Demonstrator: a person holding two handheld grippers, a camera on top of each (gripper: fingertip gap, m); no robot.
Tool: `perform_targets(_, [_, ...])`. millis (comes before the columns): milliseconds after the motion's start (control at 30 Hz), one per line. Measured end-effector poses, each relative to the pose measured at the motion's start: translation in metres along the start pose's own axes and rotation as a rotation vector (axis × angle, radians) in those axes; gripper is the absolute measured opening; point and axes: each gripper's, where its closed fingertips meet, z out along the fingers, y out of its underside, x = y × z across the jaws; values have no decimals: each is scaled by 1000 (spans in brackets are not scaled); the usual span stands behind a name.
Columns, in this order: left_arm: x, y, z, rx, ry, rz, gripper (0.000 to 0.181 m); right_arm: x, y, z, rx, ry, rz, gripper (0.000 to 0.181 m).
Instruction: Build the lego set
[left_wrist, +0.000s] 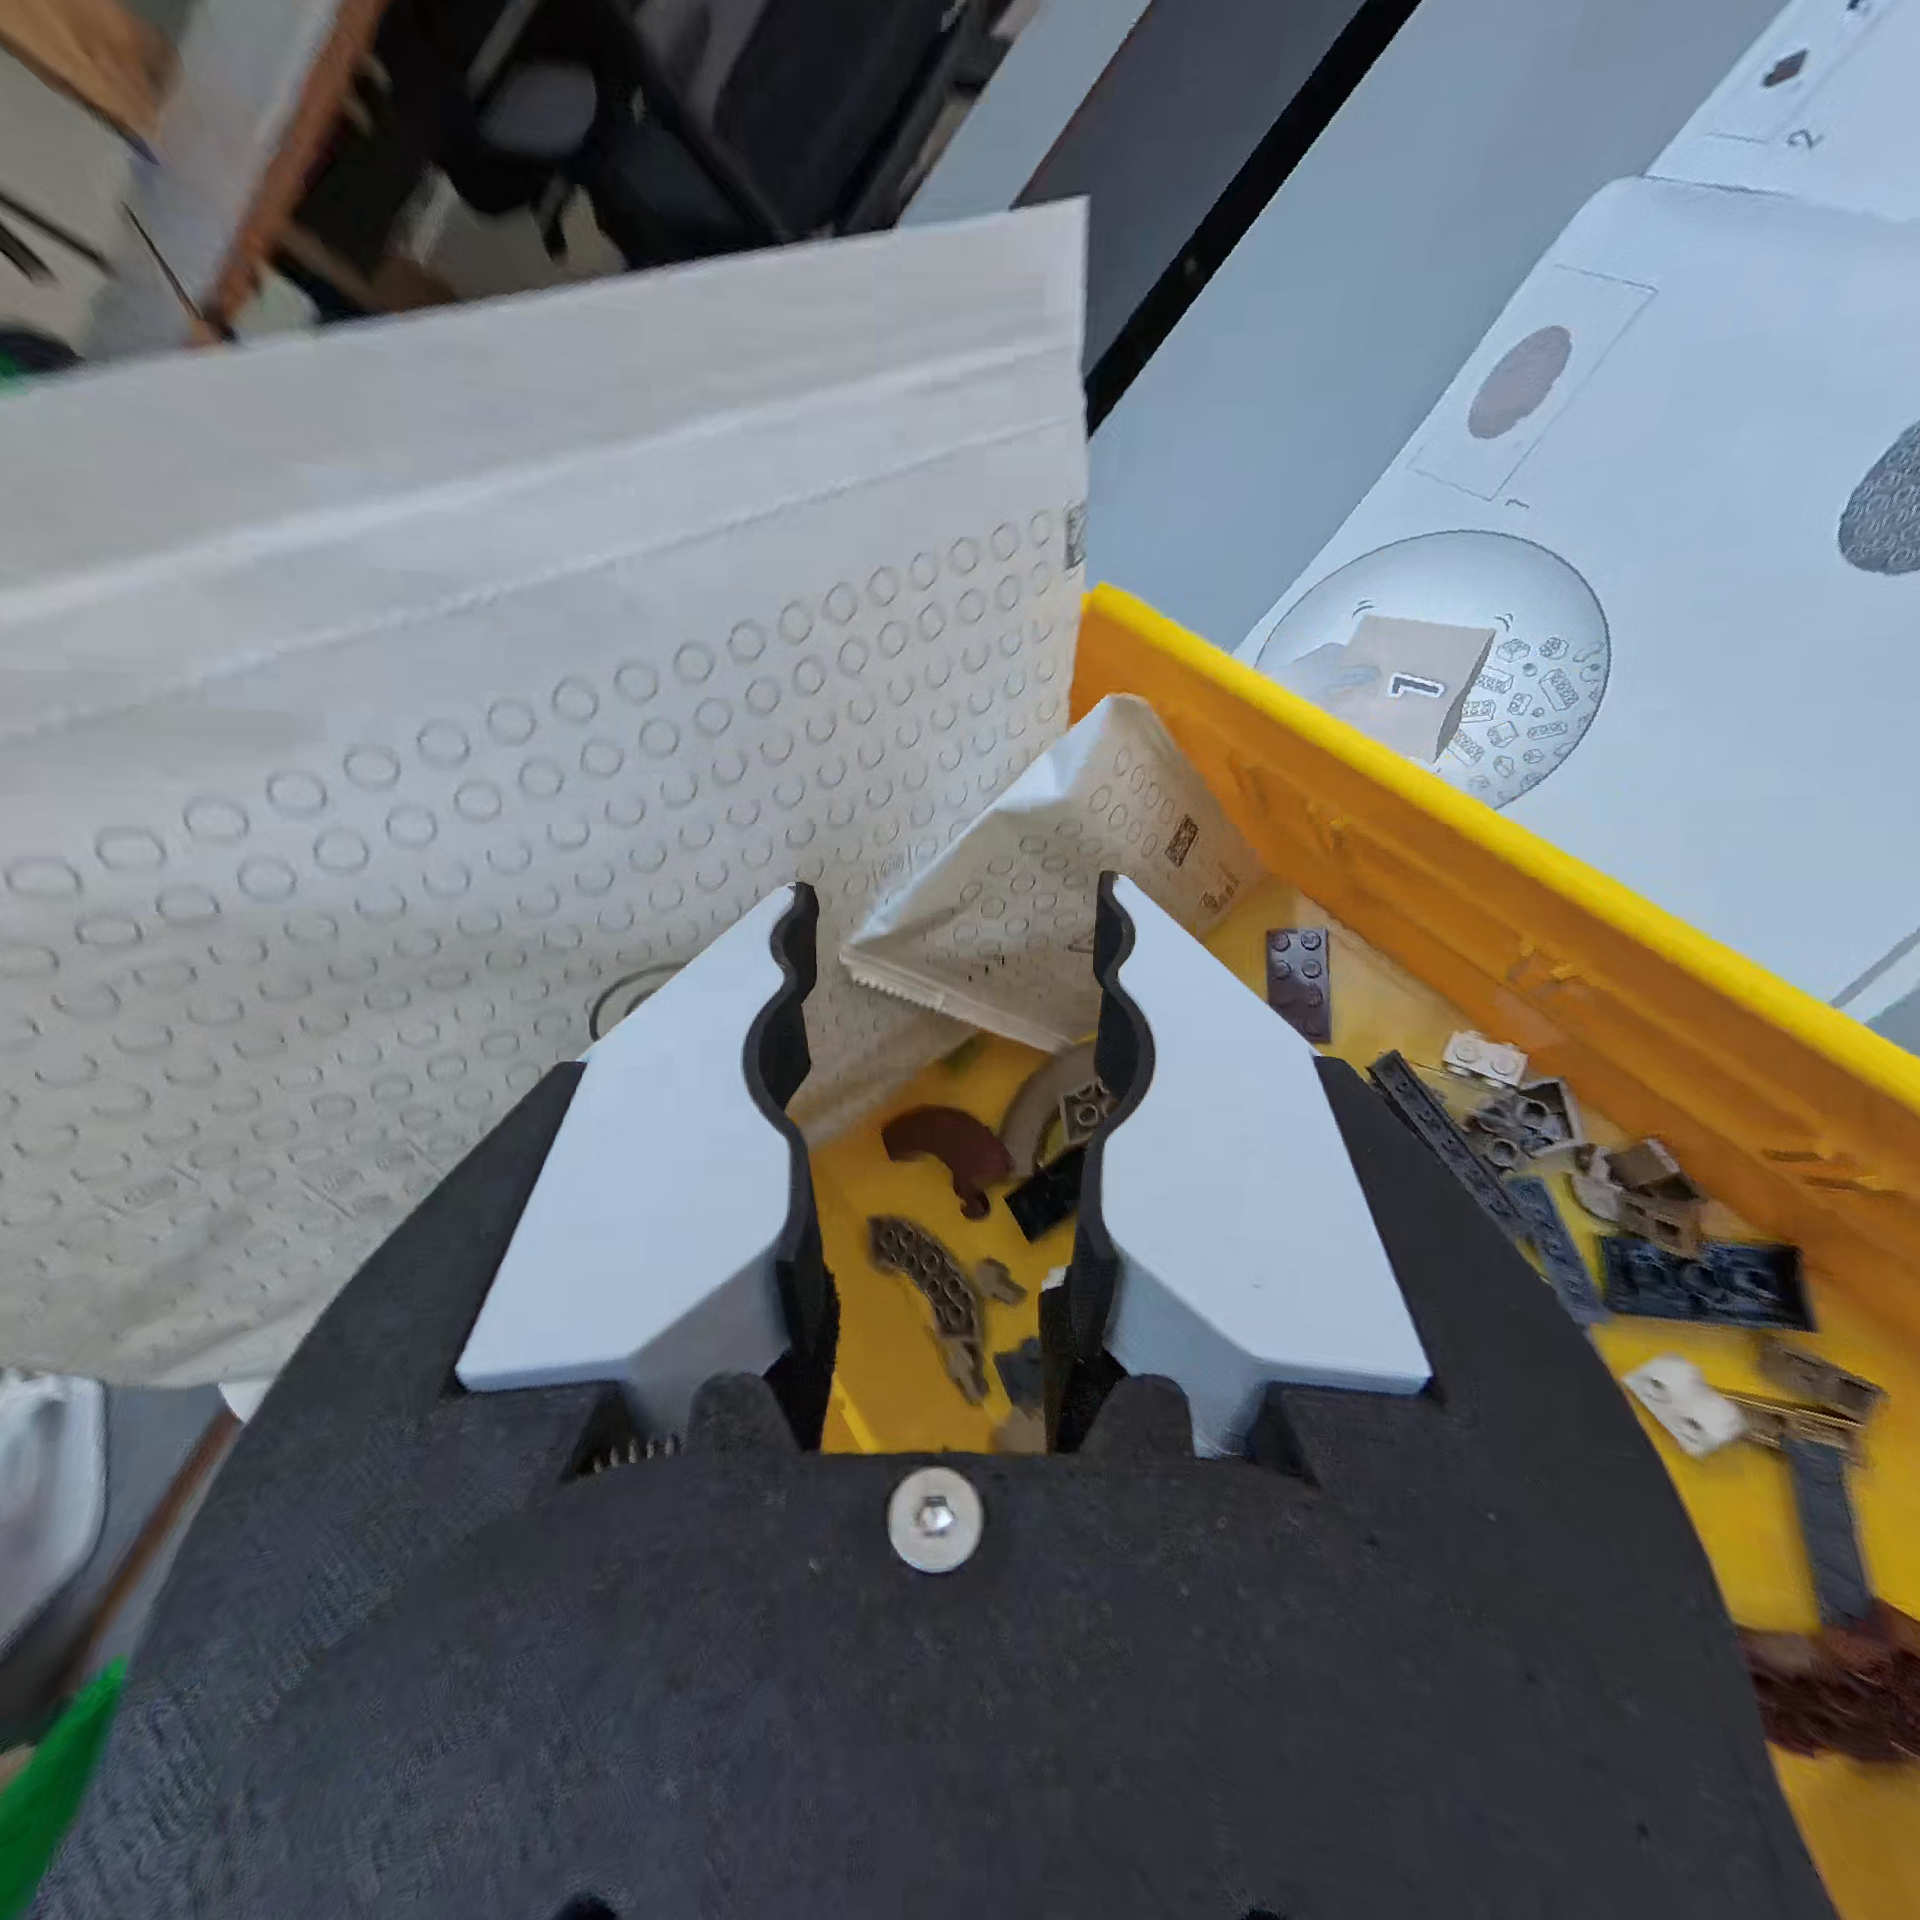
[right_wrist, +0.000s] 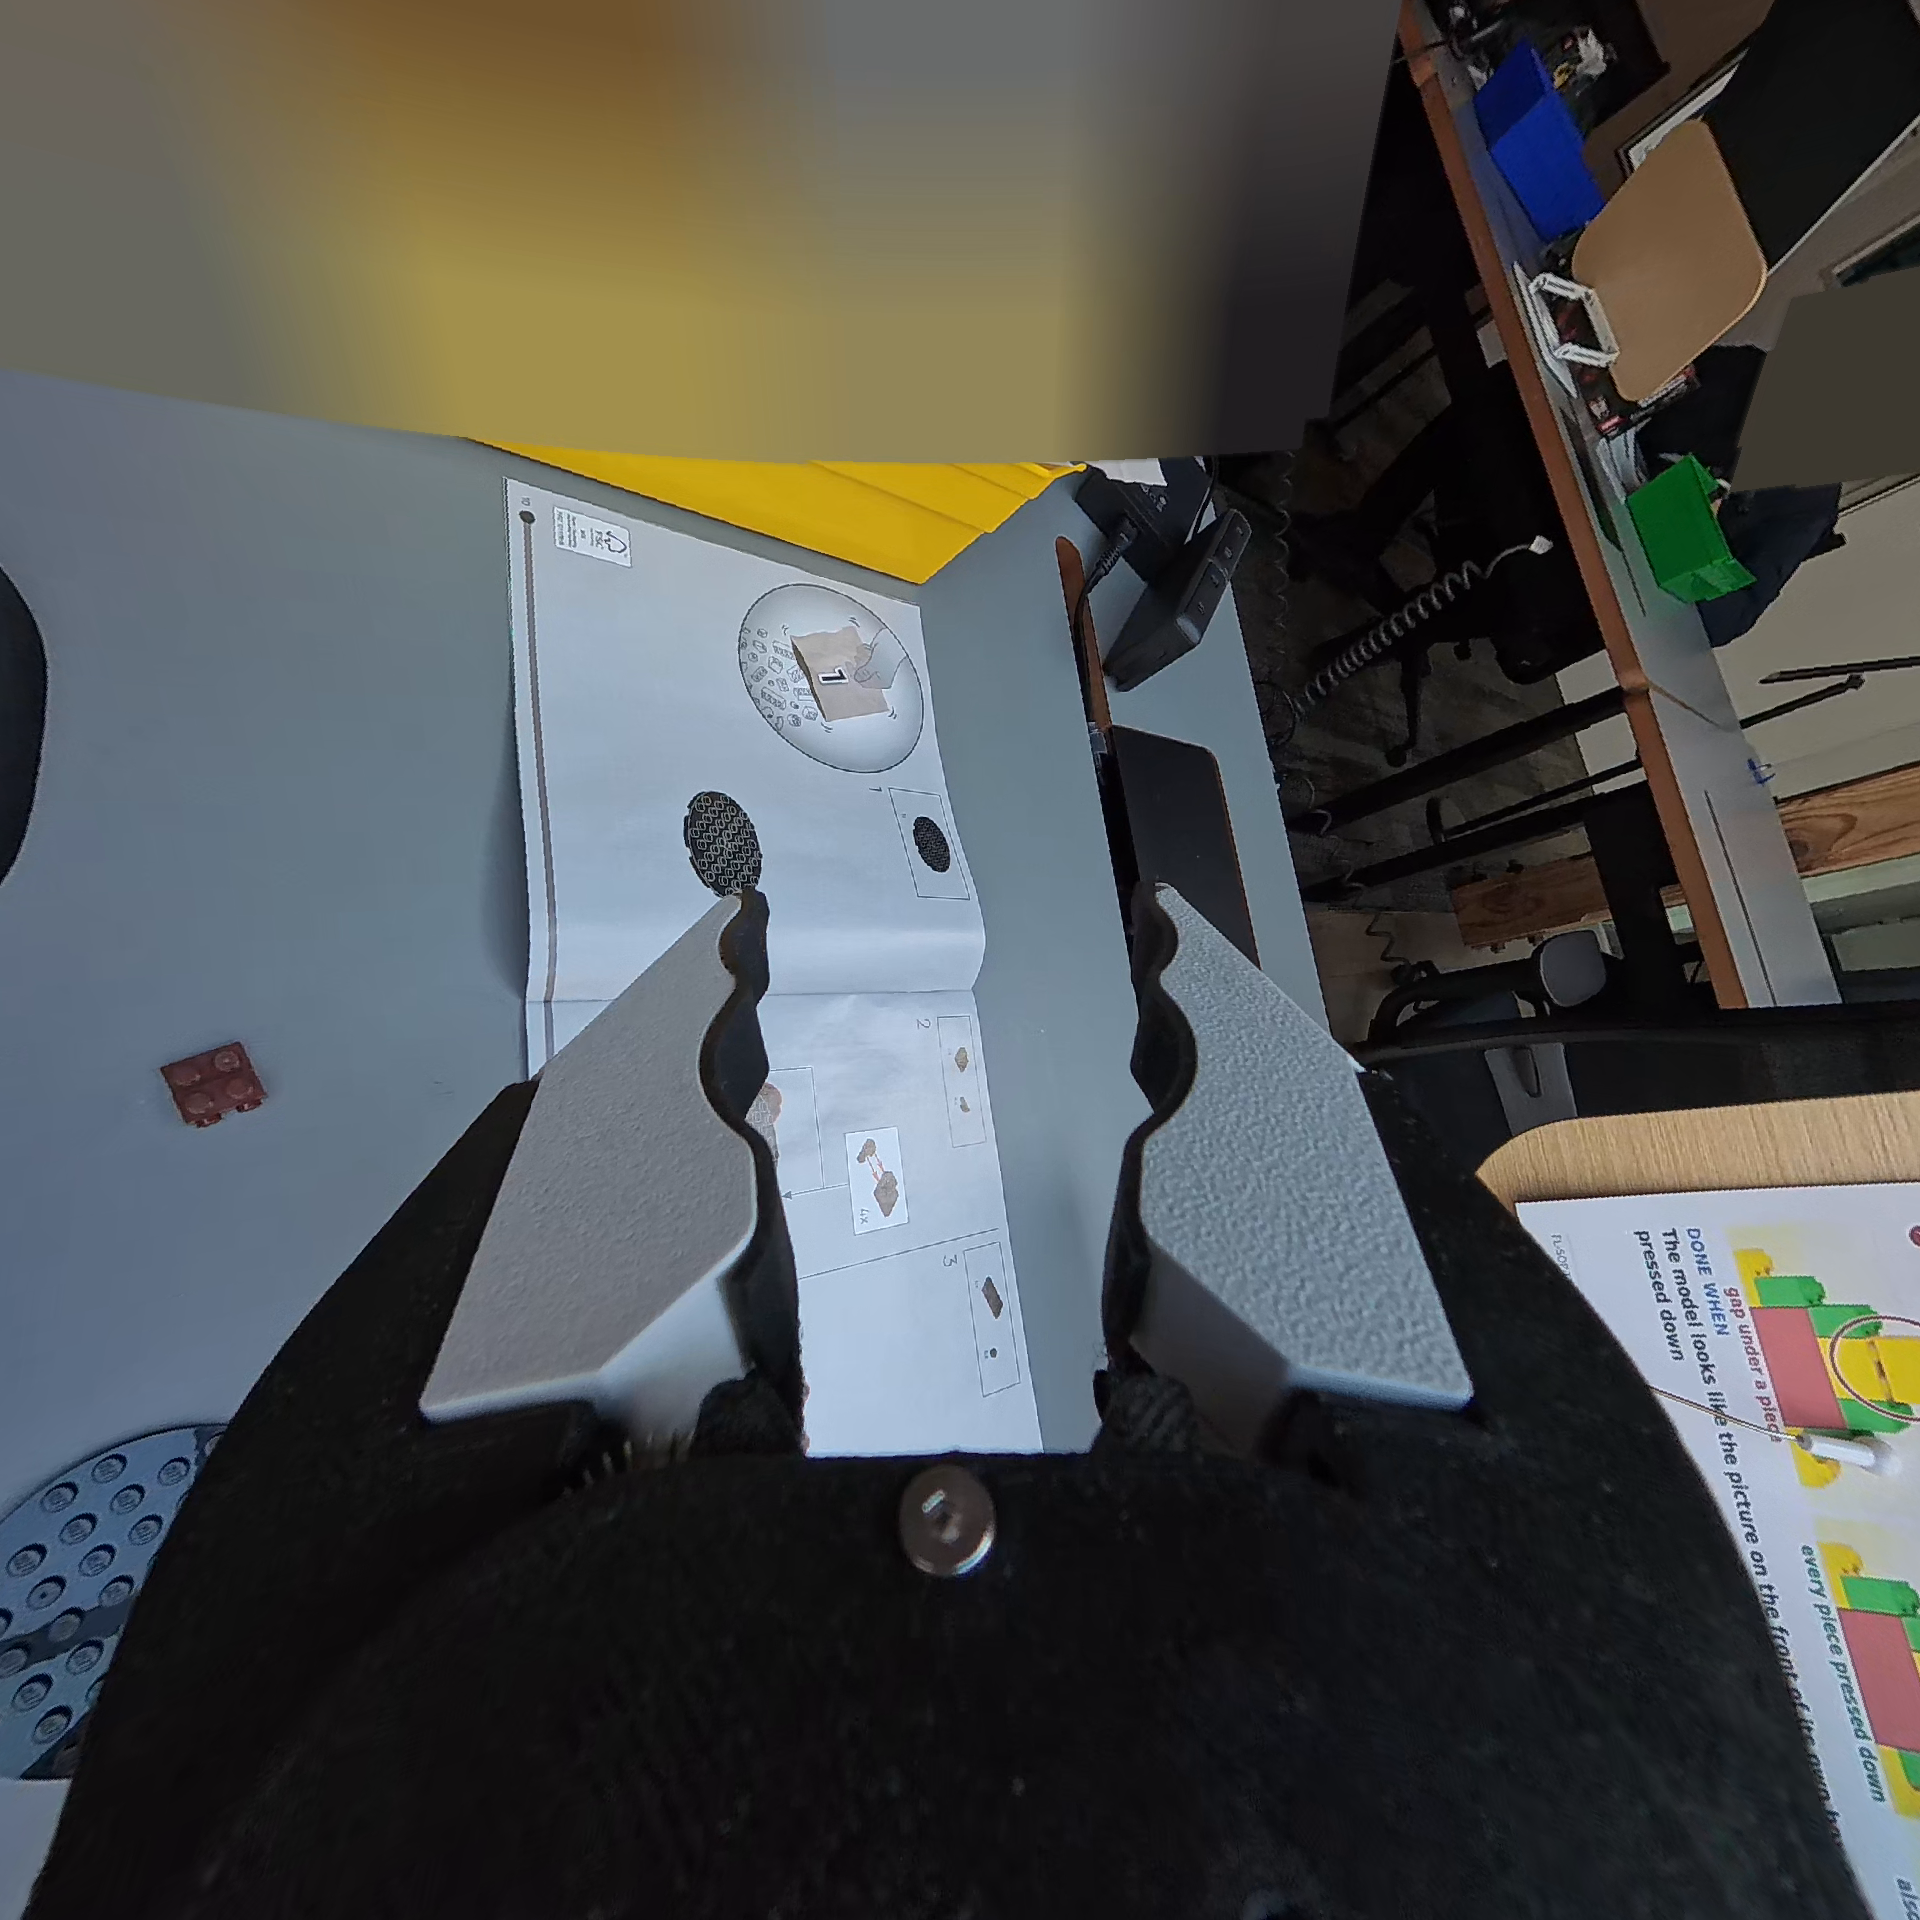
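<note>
In the left wrist view my left gripper (left_wrist: 953, 891) is open and empty, held over a yellow tray (left_wrist: 1455, 831) of loose lego pieces. Between and below its fingers lie a brown curved piece (left_wrist: 951, 1143) and a tan curved plate (left_wrist: 925, 1273). A dark 2x4 plate (left_wrist: 1299, 982) and a pile of grey and tan pieces (left_wrist: 1621, 1174) lie to the right. A small white paper bag (left_wrist: 1018, 935) sits in the tray's far corner. My right gripper (right_wrist: 951, 899) is open and empty above the open instruction booklet (right_wrist: 727, 707). A red-brown 2x2 plate (right_wrist: 213, 1083) lies to its left.
A large white paper bag (left_wrist: 468, 831) fills the left of the left wrist view. A round grey studded plate (right_wrist: 73, 1579) lies on the grey table at lower left. A printed card (right_wrist: 1766, 1455) on a wooden board lies at right. The table edge (right_wrist: 1081, 727) runs past the booklet. The tips of one gripper are about 30 cm away from the tips of the other. It is some 10 cm from my left tips to the dark 2x4 plate (left_wrist: 1299, 982).
</note>
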Motion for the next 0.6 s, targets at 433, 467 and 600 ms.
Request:
perform_targets(433, [27, -25, 15, -48, 212, 508, 43, -1, -2, -5, 18, -17, 9, 71])
perform_targets(467, [32, -21, 17, -79, 266, 516, 39, -1, 0, -5, 11, -19, 7, 71])
perform_targets(600, [30, -3, 23, -207, 331, 538, 17, -2, 0, -6, 16, -28, 10, 71])
